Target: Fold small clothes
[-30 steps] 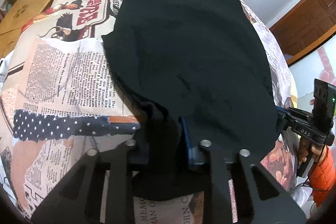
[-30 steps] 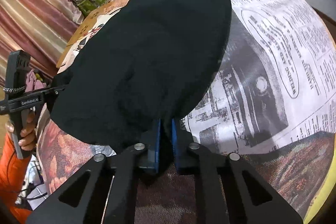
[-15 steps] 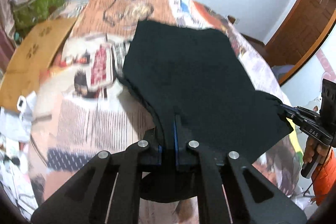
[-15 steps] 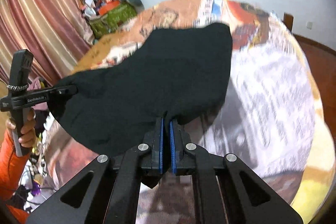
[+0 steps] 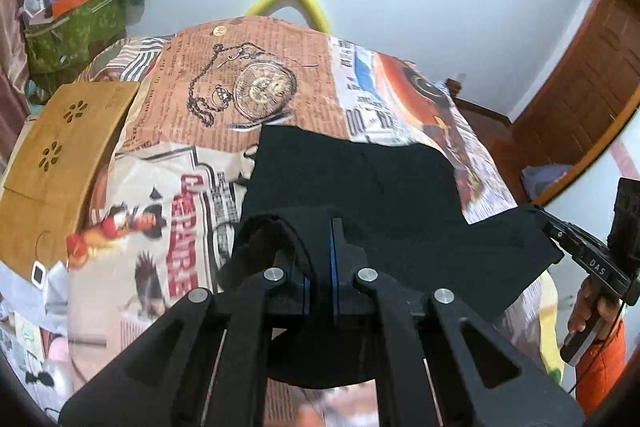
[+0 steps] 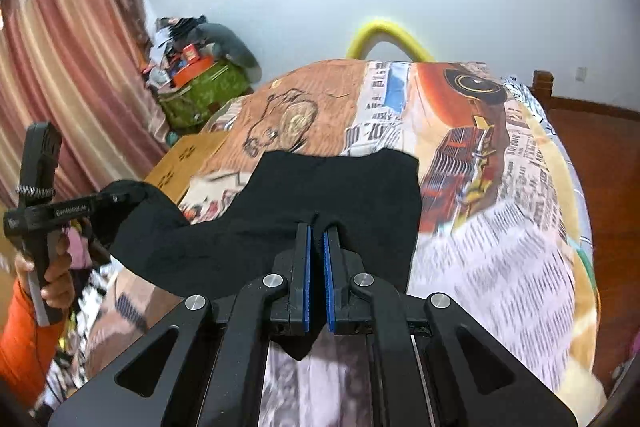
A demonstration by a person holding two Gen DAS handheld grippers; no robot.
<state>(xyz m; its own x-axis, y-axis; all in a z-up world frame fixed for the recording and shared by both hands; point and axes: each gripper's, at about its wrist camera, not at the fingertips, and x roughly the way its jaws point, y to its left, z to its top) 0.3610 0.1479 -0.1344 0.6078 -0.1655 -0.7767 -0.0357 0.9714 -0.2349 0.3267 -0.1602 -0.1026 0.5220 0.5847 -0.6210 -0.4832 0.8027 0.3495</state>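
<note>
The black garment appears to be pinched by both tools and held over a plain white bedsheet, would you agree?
Not quite: the sheet is a newspaper-and-vintage-picture print, not plain white, as the right wrist view shows. The black garment is indeed pinched by both the right tool and the left tool.

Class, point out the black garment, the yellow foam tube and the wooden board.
black garment (image 5: pixel 352 179), left wrist view, flat middle of the cloth.
yellow foam tube (image 6: pixel 384 29), right wrist view, top of its arch.
wooden board (image 5: pixel 60 147), left wrist view, perforated face.

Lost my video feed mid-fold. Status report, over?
Left gripper and right gripper both shut on the black garment. Near edge lifted, far edge on the printed bedspread. Nothing blocking the fold.
</note>
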